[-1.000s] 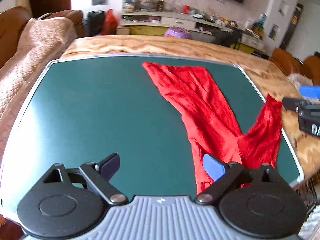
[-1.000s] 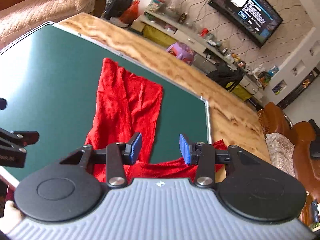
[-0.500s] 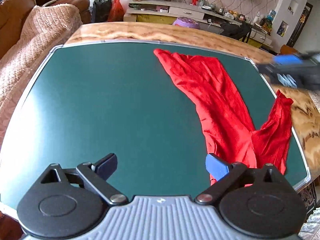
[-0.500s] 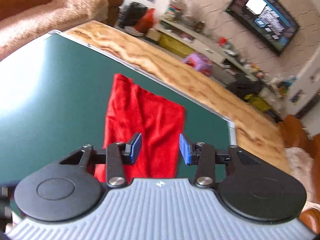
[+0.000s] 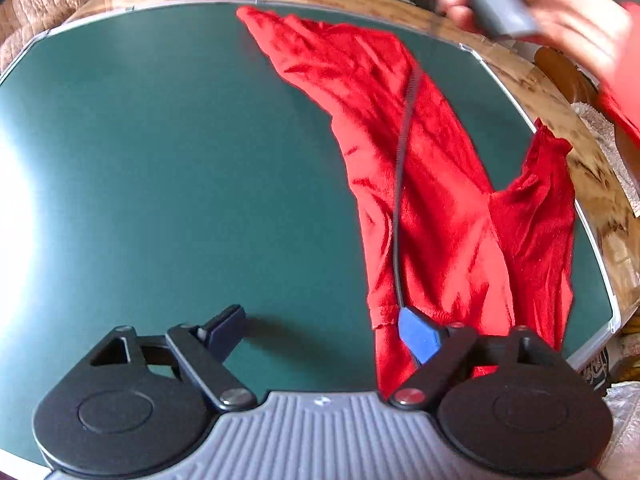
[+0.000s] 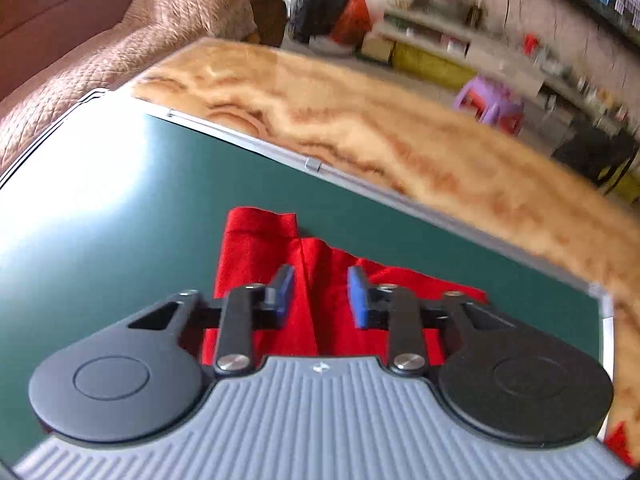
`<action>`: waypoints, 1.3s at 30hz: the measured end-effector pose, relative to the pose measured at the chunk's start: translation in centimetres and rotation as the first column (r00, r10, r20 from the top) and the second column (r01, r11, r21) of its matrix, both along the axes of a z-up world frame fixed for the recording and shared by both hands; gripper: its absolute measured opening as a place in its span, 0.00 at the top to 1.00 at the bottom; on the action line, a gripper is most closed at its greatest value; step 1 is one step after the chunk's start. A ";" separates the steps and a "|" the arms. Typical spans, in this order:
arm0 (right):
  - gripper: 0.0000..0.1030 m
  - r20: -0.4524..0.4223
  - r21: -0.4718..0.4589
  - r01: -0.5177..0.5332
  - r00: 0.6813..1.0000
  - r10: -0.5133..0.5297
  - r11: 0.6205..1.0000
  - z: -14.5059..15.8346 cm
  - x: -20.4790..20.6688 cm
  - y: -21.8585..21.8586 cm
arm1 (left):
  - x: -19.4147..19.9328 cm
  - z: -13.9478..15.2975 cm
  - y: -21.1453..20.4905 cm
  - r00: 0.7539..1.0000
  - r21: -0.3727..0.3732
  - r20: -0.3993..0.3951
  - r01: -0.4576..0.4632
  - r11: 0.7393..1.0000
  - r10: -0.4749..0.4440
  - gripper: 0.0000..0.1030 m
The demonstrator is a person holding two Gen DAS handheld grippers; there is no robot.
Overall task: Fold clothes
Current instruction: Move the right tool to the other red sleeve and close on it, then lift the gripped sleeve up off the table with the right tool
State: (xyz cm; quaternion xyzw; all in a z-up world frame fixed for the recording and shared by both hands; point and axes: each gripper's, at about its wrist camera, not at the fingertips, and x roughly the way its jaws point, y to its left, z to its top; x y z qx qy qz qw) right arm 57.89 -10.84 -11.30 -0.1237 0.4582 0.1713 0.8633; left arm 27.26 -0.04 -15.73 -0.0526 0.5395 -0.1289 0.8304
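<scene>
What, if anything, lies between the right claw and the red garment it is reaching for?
Nothing visible. The right claw hangs open over the far end of the red garment on the green mat, with only air between.

Left tongs (image 5: 320,334) gape wide; right tongs (image 6: 320,294) stand parted, gripping nothing.

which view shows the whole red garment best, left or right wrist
The left wrist view. There the red garment shows nearly end to end on the green mat, from its far corner to the bunched part at the mat's right edge. The right wrist view shows only the far end, blurred, with the open right gripper above it.
</scene>
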 end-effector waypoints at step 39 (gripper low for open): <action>0.91 -0.177 0.085 0.014 0.984 0.002 0.996 -1.9 2.0 -1.5 | 0.5 0.6 0.8 1.000 -0.005 0.006 -0.002 1.000 0.002 0.11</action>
